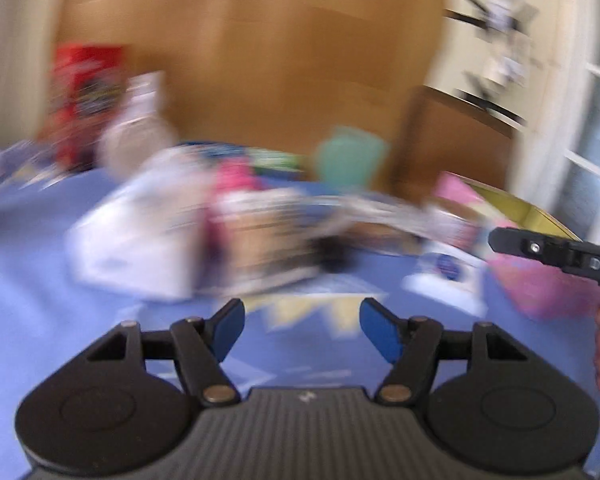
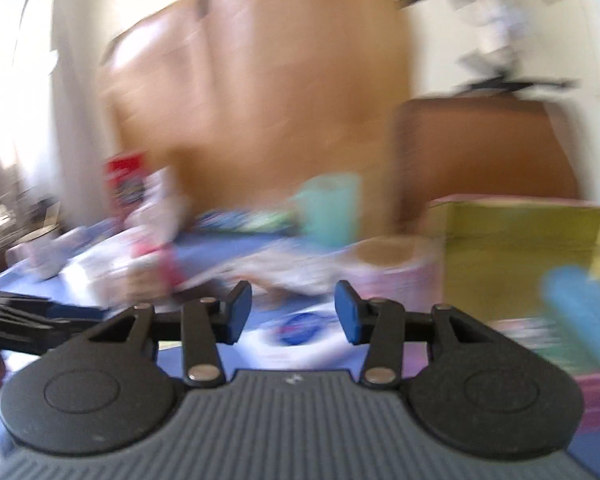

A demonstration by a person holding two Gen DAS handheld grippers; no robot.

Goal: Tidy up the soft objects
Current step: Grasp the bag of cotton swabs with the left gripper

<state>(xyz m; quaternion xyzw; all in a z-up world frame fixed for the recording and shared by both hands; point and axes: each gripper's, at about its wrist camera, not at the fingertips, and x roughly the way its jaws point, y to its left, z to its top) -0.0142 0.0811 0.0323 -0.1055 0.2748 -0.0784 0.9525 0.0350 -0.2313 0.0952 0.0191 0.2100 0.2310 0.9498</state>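
Two wrist views, both heavily motion-blurred, show a surface covered in blue cloth (image 1: 28, 264) strewn with soft packets and bags, backed by a large brown wooden panel (image 1: 260, 60).

Largest among the task's things is a pink-and-yellow box (image 2: 520, 248) at the right, its yellow face filling the right wrist view; the left wrist view catches only its pink side and yellow rim. Next in size is a pale white soft bag (image 1: 140, 240), lying left of centre on the cloth with its long axis running roughly left to right. A red package (image 1: 84, 96) stands upright at the far left, and a teal container (image 1: 350, 156) stands upright near the panel. A small white packet with a round blue mark (image 2: 300, 330) lies flat just ahead of the right tongs (image 2: 293, 310). Finer detail of any of these cannot be told through the blur.

Only the right wrist view shows a light blue blurred object (image 2: 580, 308) beside the box.

Left tongs (image 1: 302, 326) stand parted and empty above the cloth. Right tongs are likewise parted, nothing pressed between their blue pads (image 2: 238, 312).
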